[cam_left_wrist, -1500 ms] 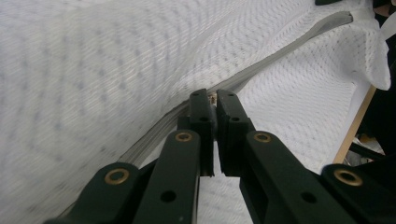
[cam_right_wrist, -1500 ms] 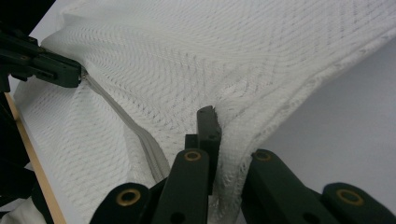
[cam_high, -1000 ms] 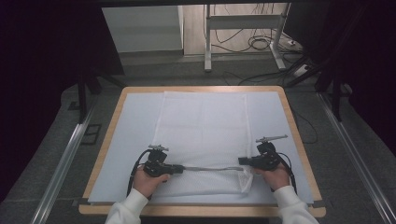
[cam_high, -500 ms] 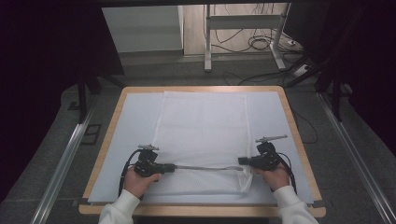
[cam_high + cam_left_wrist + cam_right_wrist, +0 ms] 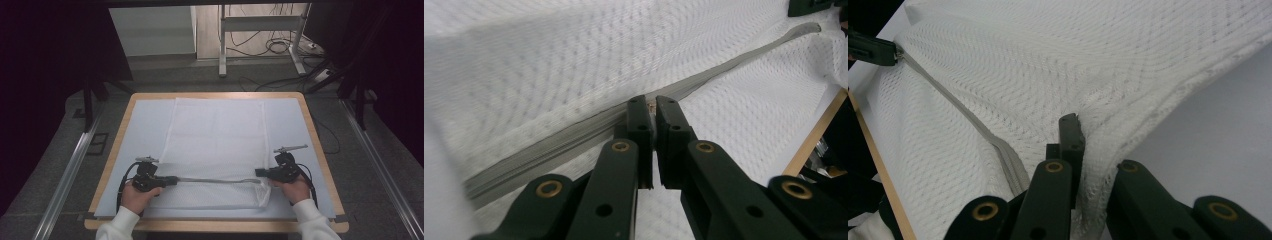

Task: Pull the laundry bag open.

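A white mesh bag (image 5: 215, 150) lies flat on the pale sheet (image 5: 300, 130) that covers the wood-rimmed table (image 5: 112, 150), running from near the far edge down to the near edge, about midway between the left and right edges. Its fabric is an open, dotted weave, slightly translucent, with stitched hems along the long sides. A grey zipper (image 5: 215, 180) crosses the bag parallel to the near edge; in the left gripper view the zipper (image 5: 574, 135) appears as a ribbed grey band, closed along the length that shows.

The left gripper (image 5: 172, 179), held in the person's left hand (image 5: 136, 196) towards the near-left corner, has its jaws pressed together on a small piece at the zipper line; the left gripper (image 5: 654, 107) shows almost no gap between its jaws. What that piece is cannot be told for certain.

The right gripper (image 5: 260, 173), in the right hand (image 5: 295, 189) towards the near-right corner, pinches the bag's right edge. The right gripper (image 5: 1083, 135) has gathered mesh clamped between its jaws, and the fabric puckers into folds around them.
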Motion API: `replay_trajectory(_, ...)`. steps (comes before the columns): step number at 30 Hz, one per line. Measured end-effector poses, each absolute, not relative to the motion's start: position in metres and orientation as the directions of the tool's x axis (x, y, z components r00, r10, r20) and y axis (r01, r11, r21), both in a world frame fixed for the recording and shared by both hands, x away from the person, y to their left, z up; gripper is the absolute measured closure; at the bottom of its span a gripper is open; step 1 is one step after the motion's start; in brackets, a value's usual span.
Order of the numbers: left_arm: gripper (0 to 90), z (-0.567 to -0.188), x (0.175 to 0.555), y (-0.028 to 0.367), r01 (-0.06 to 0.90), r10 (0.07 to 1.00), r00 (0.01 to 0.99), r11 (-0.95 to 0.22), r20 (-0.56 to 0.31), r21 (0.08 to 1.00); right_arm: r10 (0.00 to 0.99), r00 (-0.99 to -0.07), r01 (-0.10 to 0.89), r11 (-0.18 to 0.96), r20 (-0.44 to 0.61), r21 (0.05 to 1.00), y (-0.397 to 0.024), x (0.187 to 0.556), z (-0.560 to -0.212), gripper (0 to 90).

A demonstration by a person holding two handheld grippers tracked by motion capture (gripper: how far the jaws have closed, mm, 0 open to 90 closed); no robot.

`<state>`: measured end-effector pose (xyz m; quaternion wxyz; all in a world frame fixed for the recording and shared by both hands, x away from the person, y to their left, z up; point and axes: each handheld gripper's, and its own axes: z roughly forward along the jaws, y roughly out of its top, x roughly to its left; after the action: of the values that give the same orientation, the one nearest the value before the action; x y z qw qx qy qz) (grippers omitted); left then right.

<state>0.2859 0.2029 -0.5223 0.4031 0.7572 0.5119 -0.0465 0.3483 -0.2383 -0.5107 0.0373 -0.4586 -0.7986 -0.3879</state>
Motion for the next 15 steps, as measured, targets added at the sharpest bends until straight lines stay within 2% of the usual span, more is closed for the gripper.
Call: replay_trajectory(15,87.1,-0.523,0.284,0.217,0.819,0.744,0.455,-0.133,-0.489,0.558,0.705,-0.575,0.761,0.275,0.416,0.587,-0.239,0.348,-0.51,88.5)
